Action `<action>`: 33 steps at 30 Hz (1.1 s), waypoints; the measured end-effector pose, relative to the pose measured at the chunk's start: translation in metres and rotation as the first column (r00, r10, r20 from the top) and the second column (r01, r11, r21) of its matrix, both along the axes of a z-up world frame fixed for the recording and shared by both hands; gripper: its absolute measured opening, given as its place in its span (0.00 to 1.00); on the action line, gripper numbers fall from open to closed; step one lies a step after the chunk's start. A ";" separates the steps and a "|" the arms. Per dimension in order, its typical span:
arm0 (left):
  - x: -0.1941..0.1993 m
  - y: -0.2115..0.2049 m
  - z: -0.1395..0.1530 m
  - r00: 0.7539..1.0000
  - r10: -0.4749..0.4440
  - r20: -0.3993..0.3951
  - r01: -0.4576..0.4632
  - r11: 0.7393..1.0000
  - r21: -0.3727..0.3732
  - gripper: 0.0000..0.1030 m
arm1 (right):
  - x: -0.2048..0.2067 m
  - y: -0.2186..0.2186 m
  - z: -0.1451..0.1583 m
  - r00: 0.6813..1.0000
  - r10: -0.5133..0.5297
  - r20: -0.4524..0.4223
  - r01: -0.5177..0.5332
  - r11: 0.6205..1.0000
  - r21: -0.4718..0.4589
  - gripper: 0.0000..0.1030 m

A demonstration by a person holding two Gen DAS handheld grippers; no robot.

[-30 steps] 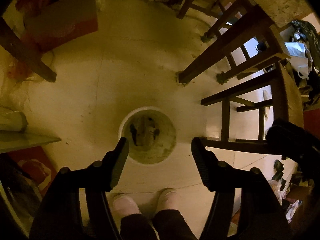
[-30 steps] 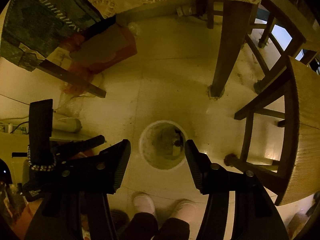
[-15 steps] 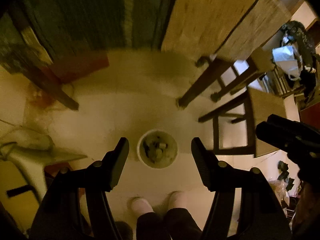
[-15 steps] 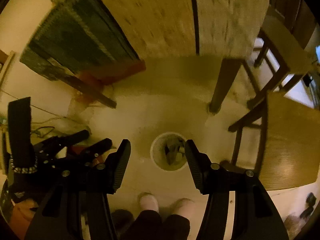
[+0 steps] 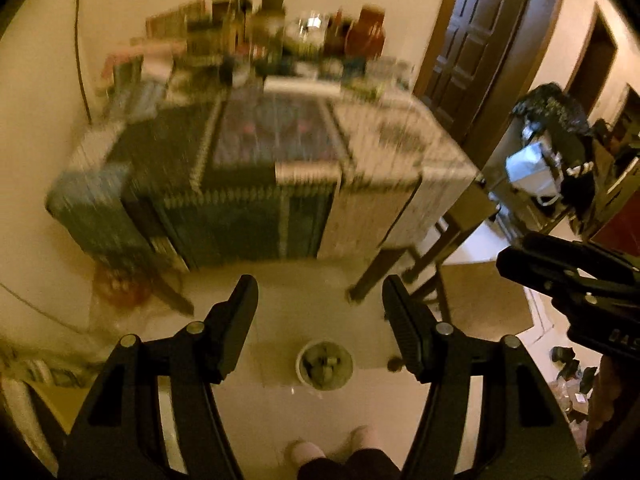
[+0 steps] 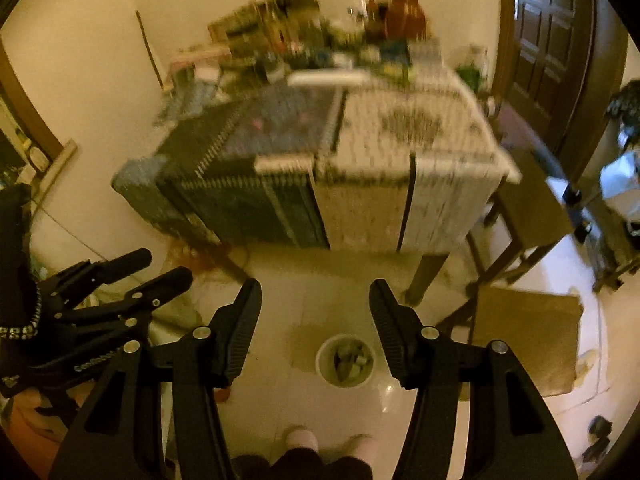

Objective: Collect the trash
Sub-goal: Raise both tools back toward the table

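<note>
Left wrist: one bin (image 5: pixel 325 364), two claws (image 5: pixel 318 300).

Open pale floor (image 5: pixel 320 308) is seen directly beneath the two grippers, and it is interrupted only by a small white bin (image 5: pixel 325 364) with scraps in it, set just ahead of the person's feet (image 5: pixel 332 446). Passage ahead is blocked by a cloth-draped table (image 5: pixel 280 184), whose far end is crowded with blurred bottles and jars (image 5: pixel 296 36). On the right the way is narrowed by a table leg (image 5: pixel 376 276) and wooden chairs (image 6: pixel 528 320). A clear strip of floor is left between bin and table.
</note>
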State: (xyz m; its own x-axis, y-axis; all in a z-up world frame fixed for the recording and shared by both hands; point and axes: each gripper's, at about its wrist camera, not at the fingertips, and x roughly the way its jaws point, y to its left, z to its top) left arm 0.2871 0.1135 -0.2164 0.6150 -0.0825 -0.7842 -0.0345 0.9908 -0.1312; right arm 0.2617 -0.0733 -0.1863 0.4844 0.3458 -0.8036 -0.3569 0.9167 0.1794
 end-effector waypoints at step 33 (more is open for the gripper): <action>0.014 0.004 0.179 0.924 0.008 0.383 -0.053 0.993 0.107 0.94 | 0.018 -0.033 0.152 0.904 -0.138 0.406 0.120 0.990 0.069 0.87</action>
